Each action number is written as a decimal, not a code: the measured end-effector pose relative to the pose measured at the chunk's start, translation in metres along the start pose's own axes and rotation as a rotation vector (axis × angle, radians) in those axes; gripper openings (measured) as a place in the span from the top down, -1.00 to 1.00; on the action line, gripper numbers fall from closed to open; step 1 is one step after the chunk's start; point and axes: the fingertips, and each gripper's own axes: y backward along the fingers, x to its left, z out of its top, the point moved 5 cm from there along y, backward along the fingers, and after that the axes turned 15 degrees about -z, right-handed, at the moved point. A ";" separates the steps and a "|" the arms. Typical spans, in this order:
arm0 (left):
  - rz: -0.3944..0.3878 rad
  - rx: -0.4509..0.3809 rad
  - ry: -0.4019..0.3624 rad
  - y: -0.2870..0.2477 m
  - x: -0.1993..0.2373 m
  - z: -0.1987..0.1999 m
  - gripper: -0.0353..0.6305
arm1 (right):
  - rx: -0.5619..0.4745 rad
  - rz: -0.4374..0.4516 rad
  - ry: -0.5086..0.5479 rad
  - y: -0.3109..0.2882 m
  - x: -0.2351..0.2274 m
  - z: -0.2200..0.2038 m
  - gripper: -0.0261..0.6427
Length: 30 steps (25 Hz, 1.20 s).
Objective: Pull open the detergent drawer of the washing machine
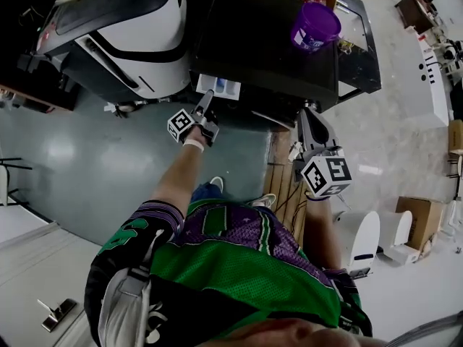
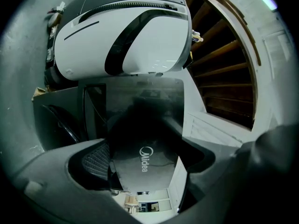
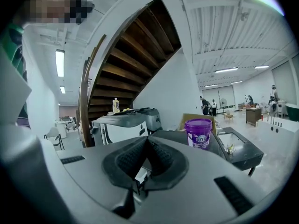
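The black washing machine point(image 1: 260, 42) stands in front of me. Its detergent drawer point(image 1: 218, 87) sticks out of the front, showing white and blue compartments. My left gripper point(image 1: 206, 98) reaches to the drawer's front. In the left gripper view the dark drawer panel with a Midea logo point(image 2: 145, 160) fills the space between the jaws, which are shut on it. My right gripper point(image 1: 309, 118) hangs by the machine's right front corner, off the drawer. Its ribbed pads point(image 3: 159, 160) meet with nothing between them.
A purple bucket point(image 1: 315, 26) stands on the washer's top. A white and black appliance point(image 1: 123, 27) sits close on the left. A dark sink table point(image 1: 359, 45) is on the right. Wooden stairs point(image 2: 224, 55) rise behind. Cardboard boxes point(image 1: 419, 215) lie on the floor at right.
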 end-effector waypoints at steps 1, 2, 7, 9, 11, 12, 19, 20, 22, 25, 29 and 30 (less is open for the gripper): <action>-0.001 0.000 -0.001 0.001 0.000 -0.001 -0.41 | -0.004 0.002 0.001 0.002 0.000 0.002 0.92; -0.002 0.000 -0.002 0.003 -0.001 -0.002 -0.41 | -0.008 0.004 0.001 0.005 0.000 0.004 0.92; -0.002 0.014 0.009 0.009 -0.004 -0.005 -0.41 | -0.030 0.003 0.000 0.016 -0.002 0.013 0.92; 0.000 0.020 0.014 0.011 -0.006 -0.007 -0.41 | -0.042 0.005 -0.003 0.021 -0.002 0.017 0.92; 0.007 0.021 0.022 0.015 -0.010 -0.010 -0.41 | -0.052 0.005 -0.011 0.025 -0.002 0.020 0.92; 0.010 0.021 0.025 0.017 -0.011 -0.011 -0.41 | -0.054 0.005 -0.015 0.027 -0.003 0.021 0.92; 0.009 0.041 0.034 0.030 -0.015 -0.017 -0.41 | -0.069 0.024 -0.015 0.030 0.003 0.031 0.92; 0.012 0.044 0.032 0.033 -0.016 -0.018 -0.41 | -0.071 0.028 -0.017 0.030 0.004 0.031 0.92; 0.016 0.051 0.033 0.036 -0.018 -0.019 -0.41 | -0.073 0.038 -0.022 0.030 0.006 0.032 0.92; 0.017 0.064 0.038 0.040 -0.019 -0.021 -0.41 | -0.073 0.052 -0.019 0.028 0.009 0.034 0.92; 0.015 0.073 0.038 0.051 -0.021 -0.025 -0.41 | -0.070 0.077 -0.001 0.024 0.013 0.038 0.92; 0.015 0.072 0.039 0.053 -0.022 -0.027 -0.41 | -0.069 0.084 0.003 0.023 0.014 0.039 0.92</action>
